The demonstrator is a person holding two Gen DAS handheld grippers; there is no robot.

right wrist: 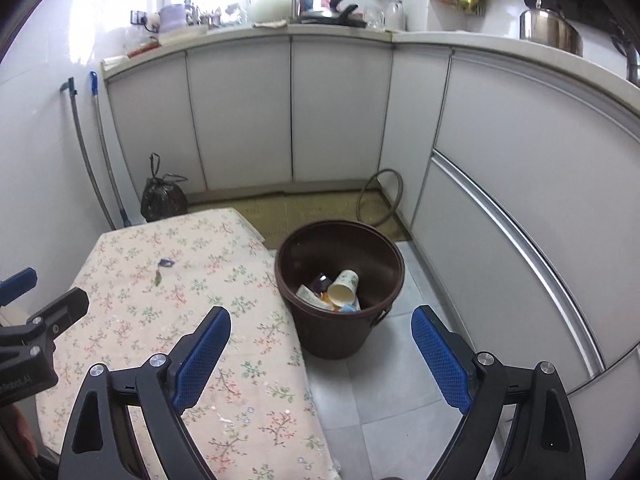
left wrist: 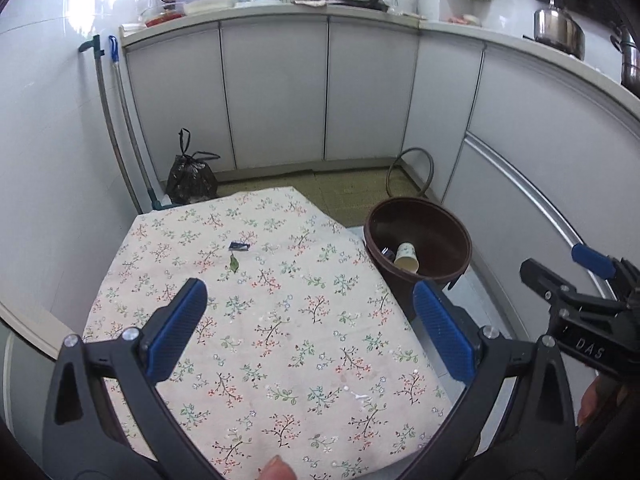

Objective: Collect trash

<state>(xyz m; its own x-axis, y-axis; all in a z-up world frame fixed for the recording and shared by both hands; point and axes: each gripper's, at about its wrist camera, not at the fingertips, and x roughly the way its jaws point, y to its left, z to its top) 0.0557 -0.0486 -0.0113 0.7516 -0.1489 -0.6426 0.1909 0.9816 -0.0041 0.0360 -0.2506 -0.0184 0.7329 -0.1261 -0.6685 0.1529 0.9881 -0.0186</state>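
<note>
Kitchen corner, white-tiled, with pale cabinet doors point(left wrist: 276, 92) wrapping the far and right sides under a cluttered counter point(left wrist: 320, 8). Table point(left wrist: 280, 340) in the near left, draped in a floral cloth, almost bare: only a small dark blue scrap point(left wrist: 239, 245) and a green leaf point(left wrist: 233, 265) just beside it, toward the far middle. Brown bin point(right wrist: 340, 292) on the grey floor tiles right of the table, close to its edge; inside, a paper cup point(right wrist: 343, 287) on its side among other wrappers. Black tied bag point(left wrist: 191, 178) on the floor beyond the table's far left corner, two long handles point(left wrist: 116, 128) leaning on the wall beside it. Left tongs point(left wrist: 310, 312) spread wide over the cloth, nothing between the blue pads. Right tongs point(right wrist: 322, 344) likewise wide apart and empty, above the table's right edge and the near side of the bin.
</note>
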